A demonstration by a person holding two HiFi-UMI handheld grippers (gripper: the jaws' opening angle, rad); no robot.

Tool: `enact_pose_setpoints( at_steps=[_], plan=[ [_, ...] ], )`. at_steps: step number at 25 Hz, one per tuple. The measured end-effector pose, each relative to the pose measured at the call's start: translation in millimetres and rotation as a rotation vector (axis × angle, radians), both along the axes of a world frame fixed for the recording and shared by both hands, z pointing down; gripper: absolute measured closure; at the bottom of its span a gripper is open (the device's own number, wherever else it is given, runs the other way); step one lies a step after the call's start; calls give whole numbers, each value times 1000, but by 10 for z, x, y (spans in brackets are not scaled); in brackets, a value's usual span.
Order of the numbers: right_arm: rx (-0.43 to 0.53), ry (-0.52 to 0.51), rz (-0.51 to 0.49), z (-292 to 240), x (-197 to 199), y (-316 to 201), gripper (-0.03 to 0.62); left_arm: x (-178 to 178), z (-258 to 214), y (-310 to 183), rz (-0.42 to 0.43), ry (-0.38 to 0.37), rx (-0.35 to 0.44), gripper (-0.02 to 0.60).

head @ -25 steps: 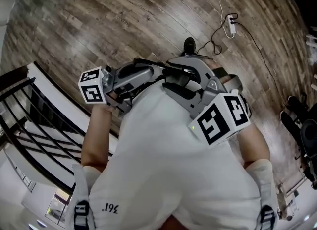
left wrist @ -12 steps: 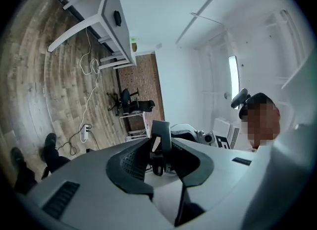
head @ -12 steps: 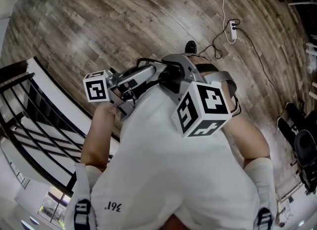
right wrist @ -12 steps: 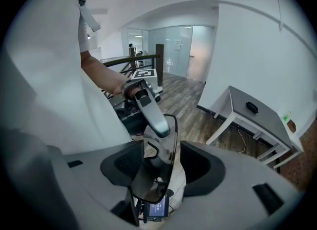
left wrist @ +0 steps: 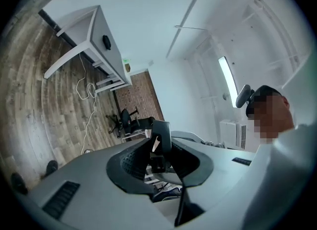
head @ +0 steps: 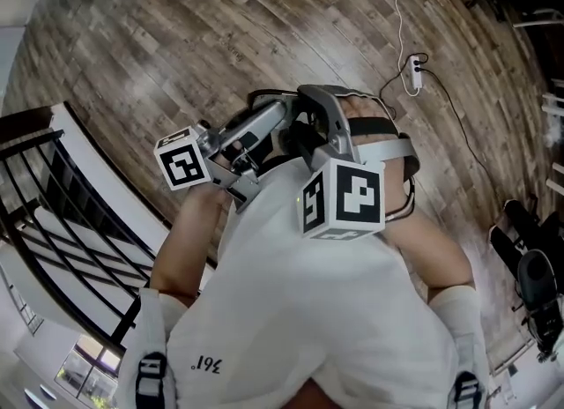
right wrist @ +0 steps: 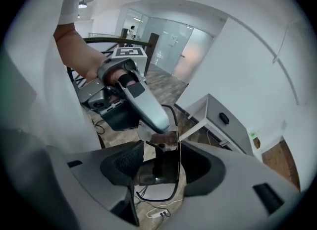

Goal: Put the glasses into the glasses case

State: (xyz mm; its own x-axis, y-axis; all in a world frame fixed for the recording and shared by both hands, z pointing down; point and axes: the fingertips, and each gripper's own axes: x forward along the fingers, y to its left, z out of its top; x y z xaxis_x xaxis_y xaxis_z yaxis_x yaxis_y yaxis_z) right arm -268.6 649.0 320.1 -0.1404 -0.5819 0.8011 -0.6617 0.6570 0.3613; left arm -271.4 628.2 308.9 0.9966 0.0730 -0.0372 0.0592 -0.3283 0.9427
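Head view: a person in a white shirt [head: 291, 310] is holding both grippers up in front of the chest, above a wooden floor [head: 159, 46].
Left gripper [left wrist: 161, 147]: its jaws are clamping a dark, narrow end part of the glasses, which is standing upright between the pads.
Right gripper [right wrist: 158, 162]: its jaws are clenching the glasses [right wrist: 159, 184] across one lens, with the thin dark rim curving around below and beside the pads.
Glasses, place: they are hanging in the air between the two grippers, resting on no surface. In the right gripper view the left gripper's tip is meeting them from above.
Desk [right wrist: 233, 130]: white, standing on the floor, with a small dark oval thing [right wrist: 224, 118] lying on its top. What that thing is cannot be told.
Power strip [head: 414, 68]: lying near the far right edge of the floor, with a white cable running from it.
Railing [head: 53, 222]: black bars running along the left edge of the floor.
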Motion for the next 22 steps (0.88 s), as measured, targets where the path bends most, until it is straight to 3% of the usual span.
enact_pose_setpoints(
  at_steps=[6, 16, 22],
  plan=[
    [5, 45, -14, -109, 192, -95, 345, 152, -144, -60, -27, 53, 76, 459],
    [-13, 68, -55, -136, 348, -255, 361, 300, -188, -218, -50, 80, 123, 459],
    [13, 147, -96, -158, 491, -340, 361, 376, -182, -244, -66, 44, 259, 456]
  ],
)
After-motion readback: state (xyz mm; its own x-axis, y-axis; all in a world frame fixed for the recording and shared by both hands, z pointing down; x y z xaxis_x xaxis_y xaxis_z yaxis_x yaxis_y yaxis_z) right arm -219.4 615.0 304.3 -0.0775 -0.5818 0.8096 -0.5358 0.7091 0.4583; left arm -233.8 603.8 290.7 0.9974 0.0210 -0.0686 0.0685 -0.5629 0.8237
